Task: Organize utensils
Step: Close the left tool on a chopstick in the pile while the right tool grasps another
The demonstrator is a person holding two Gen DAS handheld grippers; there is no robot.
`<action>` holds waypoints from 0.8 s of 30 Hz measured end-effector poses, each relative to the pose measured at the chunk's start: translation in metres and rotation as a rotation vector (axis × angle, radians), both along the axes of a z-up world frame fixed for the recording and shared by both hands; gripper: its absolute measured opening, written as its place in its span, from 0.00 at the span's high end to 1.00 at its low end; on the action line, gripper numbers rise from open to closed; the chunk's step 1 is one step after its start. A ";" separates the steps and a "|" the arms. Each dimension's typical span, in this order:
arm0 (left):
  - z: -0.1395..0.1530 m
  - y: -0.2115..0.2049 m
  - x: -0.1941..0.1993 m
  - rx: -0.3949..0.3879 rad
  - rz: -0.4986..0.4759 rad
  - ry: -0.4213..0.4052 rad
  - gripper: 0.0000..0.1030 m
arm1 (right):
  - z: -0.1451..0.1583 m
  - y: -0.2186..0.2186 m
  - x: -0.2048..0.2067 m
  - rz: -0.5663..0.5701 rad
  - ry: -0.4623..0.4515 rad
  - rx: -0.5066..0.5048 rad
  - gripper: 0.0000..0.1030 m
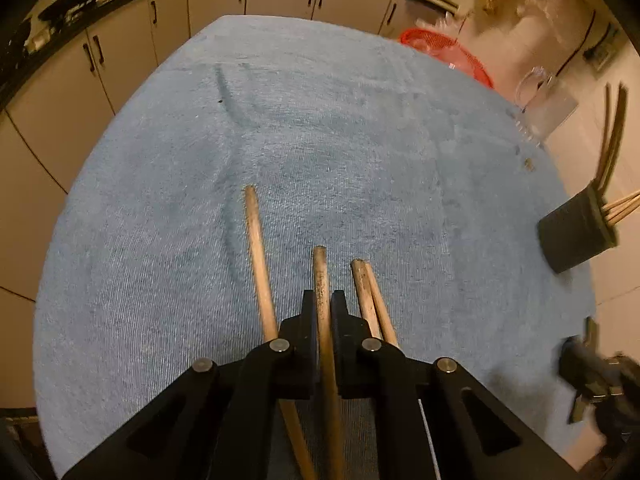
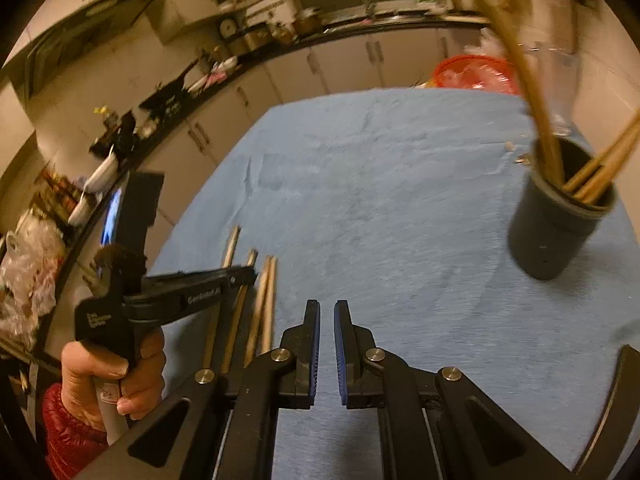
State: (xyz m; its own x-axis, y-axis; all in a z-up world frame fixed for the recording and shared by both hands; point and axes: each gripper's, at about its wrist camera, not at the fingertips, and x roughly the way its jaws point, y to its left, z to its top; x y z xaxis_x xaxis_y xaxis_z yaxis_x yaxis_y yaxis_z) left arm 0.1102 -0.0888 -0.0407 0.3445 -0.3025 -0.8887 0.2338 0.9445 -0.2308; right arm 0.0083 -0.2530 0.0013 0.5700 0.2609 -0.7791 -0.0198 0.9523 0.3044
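Left gripper: jaws closed on one wooden stick, which lies on the blue cloth.
Loose sticks: three more on the cloth, flanking the held one.
Right gripper: jaws nearly together, nothing between them.
Black cup: upright at the cloth's right edge (sticks stand inside it).

- Four wooden chopsticks lie side by side on the blue towel-covered table, on its left part in the right wrist view.
- One of them, the middle wooden chopstick, sits between the left gripper's fingers.
- The black cylindrical holder stands at the table's right edge, more wooden chopsticks leaning in it.
- The red plastic basket and clear plastic jug lie at the far right edge.
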 end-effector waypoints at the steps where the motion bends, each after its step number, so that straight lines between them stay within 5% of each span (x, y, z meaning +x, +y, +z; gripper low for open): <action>1: 0.003 0.007 -0.002 -0.032 0.001 0.001 0.93 | -0.003 0.005 0.004 0.014 0.014 -0.006 0.92; 9: 0.030 0.058 -0.008 -0.143 0.068 -0.047 0.93 | -0.034 0.049 0.037 0.135 0.122 -0.024 0.92; 24: 0.008 0.089 0.004 -0.081 0.172 -0.034 0.93 | -0.057 0.091 0.064 0.167 0.189 -0.164 0.91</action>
State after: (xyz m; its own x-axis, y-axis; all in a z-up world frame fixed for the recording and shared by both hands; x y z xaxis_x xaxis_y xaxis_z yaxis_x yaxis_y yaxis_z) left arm 0.1139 -0.0001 -0.0325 0.4271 -0.3070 -0.8505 0.0799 0.9497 -0.3027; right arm 0.0723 -0.1617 -0.0561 0.3708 0.2012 -0.9067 -0.1381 0.9773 0.1605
